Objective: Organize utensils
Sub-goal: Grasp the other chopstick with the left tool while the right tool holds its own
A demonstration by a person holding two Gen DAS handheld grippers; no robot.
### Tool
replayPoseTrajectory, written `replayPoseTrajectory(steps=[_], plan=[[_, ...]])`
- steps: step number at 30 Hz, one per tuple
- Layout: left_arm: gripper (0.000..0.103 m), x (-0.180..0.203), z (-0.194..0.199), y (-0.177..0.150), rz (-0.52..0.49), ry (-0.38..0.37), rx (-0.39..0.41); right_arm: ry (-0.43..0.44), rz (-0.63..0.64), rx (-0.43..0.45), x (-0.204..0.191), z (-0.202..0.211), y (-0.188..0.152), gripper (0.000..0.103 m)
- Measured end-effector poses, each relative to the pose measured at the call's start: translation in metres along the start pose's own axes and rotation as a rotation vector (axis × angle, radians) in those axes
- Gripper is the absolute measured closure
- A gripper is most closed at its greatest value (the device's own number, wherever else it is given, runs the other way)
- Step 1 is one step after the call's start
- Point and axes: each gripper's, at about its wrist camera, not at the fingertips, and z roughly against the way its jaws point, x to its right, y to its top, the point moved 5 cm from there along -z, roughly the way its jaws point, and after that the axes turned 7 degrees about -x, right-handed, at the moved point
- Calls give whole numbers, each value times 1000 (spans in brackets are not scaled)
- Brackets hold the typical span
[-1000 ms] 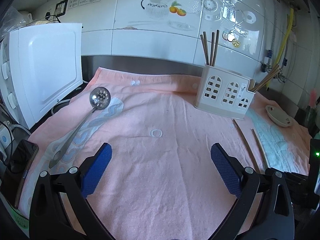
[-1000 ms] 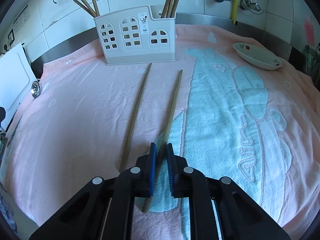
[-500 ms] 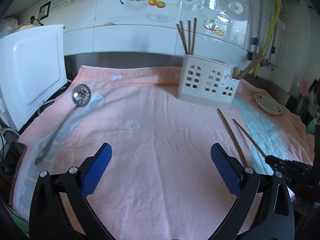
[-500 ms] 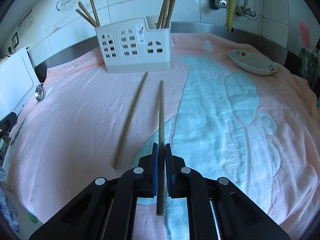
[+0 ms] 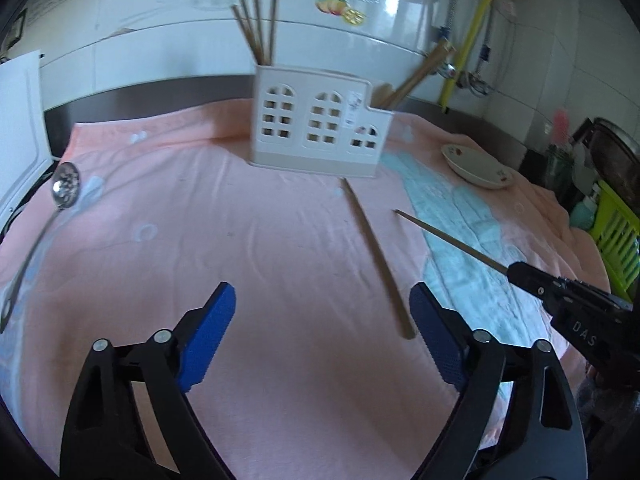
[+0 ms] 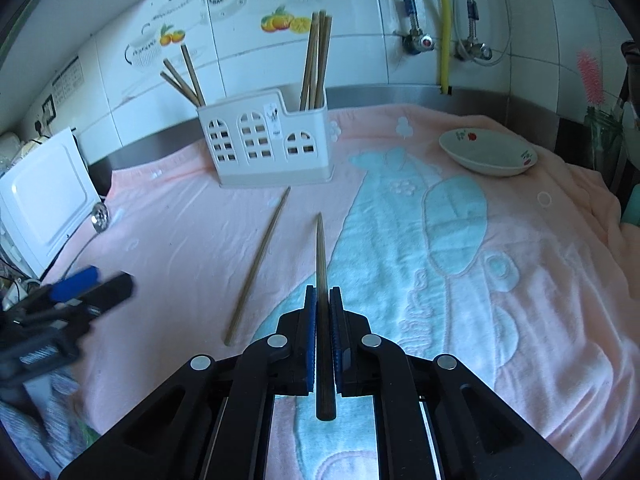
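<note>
My right gripper (image 6: 323, 300) is shut on a brown chopstick (image 6: 321, 252) and holds it lifted above the towel, tip pointing at the white utensil holder (image 6: 266, 146). The holder (image 5: 320, 128) stands at the back with several chopsticks in two compartments. A second chopstick (image 6: 258, 264) lies on the pink towel, left of the held one; it also shows in the left wrist view (image 5: 376, 252). My left gripper (image 5: 322, 320) is open and empty above the towel, with the loose chopstick's near end by its right finger. A metal slotted ladle (image 5: 60, 196) lies far left.
A white dish (image 6: 488, 152) sits at the back right of the pink and blue towel (image 6: 440, 240). A white appliance (image 6: 44, 196) stands at the left edge. Tiled wall and taps are behind. A green rack (image 5: 616, 232) is at the far right.
My right gripper lifted the chopstick off the towel and swung it to point at the holder. My left gripper moved right, closer to the holder and the loose chopstick.
</note>
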Motion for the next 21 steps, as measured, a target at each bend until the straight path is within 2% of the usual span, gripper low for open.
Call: replayPoseTrajectory(steps=[2, 10, 14, 17, 21], plan=[[30, 10, -8, 0, -16, -11, -17, 8, -4, 13, 4, 5, 1, 97], [59, 45, -43, 5, -35, -65, -92, 33, -22, 41, 20, 16, 2, 97], [73, 56, -58, 6, -45, -61, -116, 42, -43, 43, 32, 17, 1, 97], [81, 58, -68, 7, -35, -59, -136, 48, -52, 44, 38, 17, 0, 97], [82, 58, -77, 8, -26, -44, -152, 56, -57, 46, 42, 18, -1, 97]])
